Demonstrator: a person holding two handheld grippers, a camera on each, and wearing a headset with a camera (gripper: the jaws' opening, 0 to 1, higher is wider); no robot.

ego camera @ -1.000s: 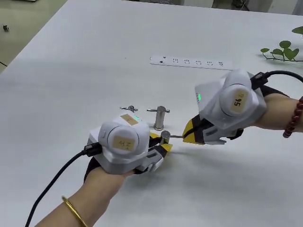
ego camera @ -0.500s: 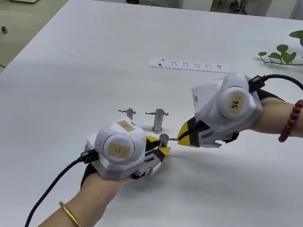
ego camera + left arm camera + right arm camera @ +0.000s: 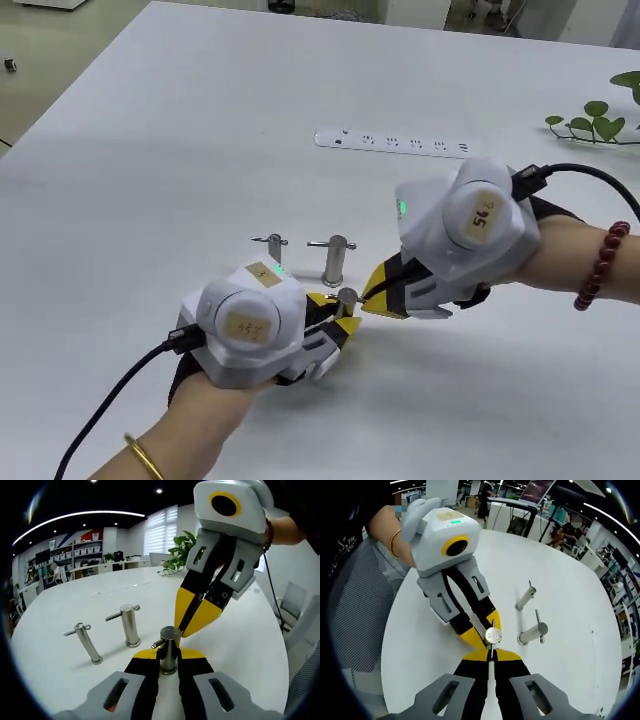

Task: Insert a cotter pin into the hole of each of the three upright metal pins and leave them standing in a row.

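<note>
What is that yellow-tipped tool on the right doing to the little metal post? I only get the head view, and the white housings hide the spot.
Observer: In the right gripper view, the right tool pinches a thin cotter pin, lined up with the near metal pin.
Operator: Is it through the hole?
Observer: The left gripper view shows its tip poking out of the pin's far side.
Operator: What steadies the post?
Observer: In that same view, the left tool is shut on the pin's lower shaft, and the pin stands upright.
</note>
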